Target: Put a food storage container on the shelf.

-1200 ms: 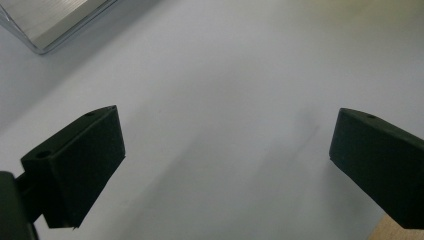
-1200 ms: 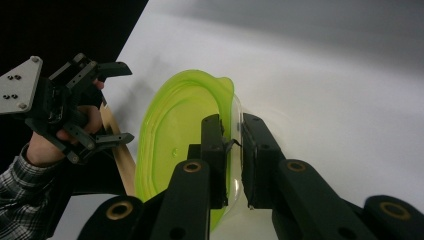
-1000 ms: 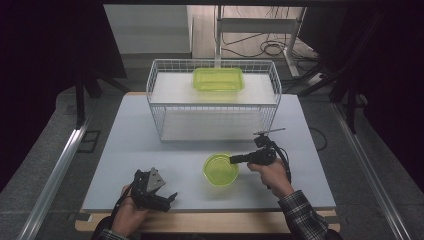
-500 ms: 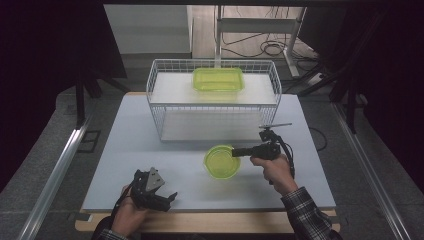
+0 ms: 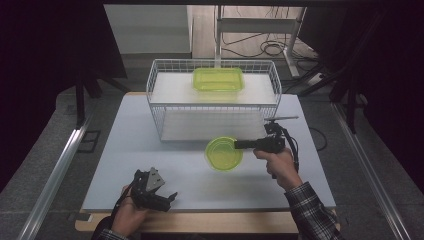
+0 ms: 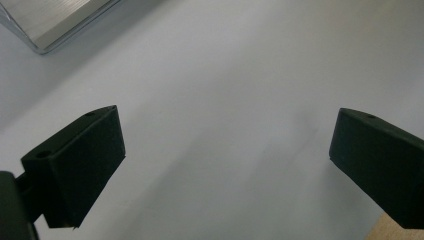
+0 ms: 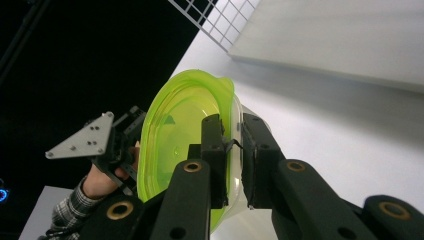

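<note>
Two green containers are in play, and you have hold of one. Your right gripper [image 5: 238, 145] pinches the rim of the round green bowl [image 5: 224, 153], one pad inside the wall and one outside, as the right gripper view shows [image 7: 232, 150] with the bowl [image 7: 175, 145] tipped on edge across the jaws. In the high view the bowl hangs just in front of the white wire basket [image 5: 155, 95], near its front wall and apart from the table [image 5: 150, 150], judging by how it sits against the basket's lower edge.

The rectangular green container [image 5: 218, 79] already lies on the white board inside the basket, toward the back. If the work is to gather the green pieces in the basket, one is in and the bowl is on its way: gripped and off the table, but not yet over the rim. What I judge is left for you is to carry it above the front wall, set it down on the board beside the rectangular container, and let go.

Your left gripper [image 5: 160, 197] rests low at the near edge of the table, well apart from the bowl. Its jaws stand spread wide in the left gripper view [image 6: 225, 165], with nothing between them but bare table.
</note>
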Tool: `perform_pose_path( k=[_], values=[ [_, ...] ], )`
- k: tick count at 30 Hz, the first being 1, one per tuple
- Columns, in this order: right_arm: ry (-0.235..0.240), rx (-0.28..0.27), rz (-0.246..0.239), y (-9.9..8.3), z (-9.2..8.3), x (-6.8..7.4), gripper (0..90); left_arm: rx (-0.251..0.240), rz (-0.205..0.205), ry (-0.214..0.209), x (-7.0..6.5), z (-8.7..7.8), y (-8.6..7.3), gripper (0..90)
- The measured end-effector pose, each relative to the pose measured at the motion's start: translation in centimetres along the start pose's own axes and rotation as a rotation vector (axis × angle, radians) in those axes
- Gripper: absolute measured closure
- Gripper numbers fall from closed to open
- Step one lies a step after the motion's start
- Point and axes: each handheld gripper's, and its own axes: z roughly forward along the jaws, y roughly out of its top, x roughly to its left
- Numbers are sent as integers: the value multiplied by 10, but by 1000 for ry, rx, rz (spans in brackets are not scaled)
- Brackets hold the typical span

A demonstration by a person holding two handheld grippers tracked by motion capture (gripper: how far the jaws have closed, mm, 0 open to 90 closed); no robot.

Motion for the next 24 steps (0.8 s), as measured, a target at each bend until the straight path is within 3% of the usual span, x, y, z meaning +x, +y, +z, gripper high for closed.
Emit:
perform_pose_path(
  k=[24],
  values=[
    [28, -70, -15, 39, -20, 28, 814, 9, 10, 5, 1, 0, 0, 10]
  ],
)
